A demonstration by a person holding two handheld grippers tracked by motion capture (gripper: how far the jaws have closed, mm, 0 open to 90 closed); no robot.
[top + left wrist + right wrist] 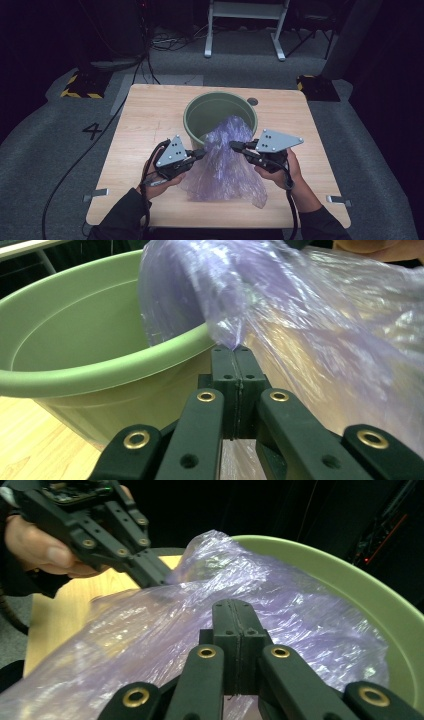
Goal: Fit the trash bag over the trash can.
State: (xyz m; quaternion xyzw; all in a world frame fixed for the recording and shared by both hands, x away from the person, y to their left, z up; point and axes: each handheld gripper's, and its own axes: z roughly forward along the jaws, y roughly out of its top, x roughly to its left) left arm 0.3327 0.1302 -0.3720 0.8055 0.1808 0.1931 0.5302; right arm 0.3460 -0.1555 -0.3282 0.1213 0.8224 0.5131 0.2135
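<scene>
While the purple plastic bag [225, 165] lay draped from the table over the near rim of the green bucket [197, 112], its film was pinched by the left gripper [202, 152]; the right gripper [235, 146] was pressed together at the opposite edge. For a clean lining, both edges were best lifted evenly and spread over the rim; tearing was to be avoided.

Bag [225, 165] draped over bucket [200, 112] rim, trailing onto table [145, 115].

A "4" [92, 131] on grey floor [45, 150]; white frame [246, 25] behind.
</scene>
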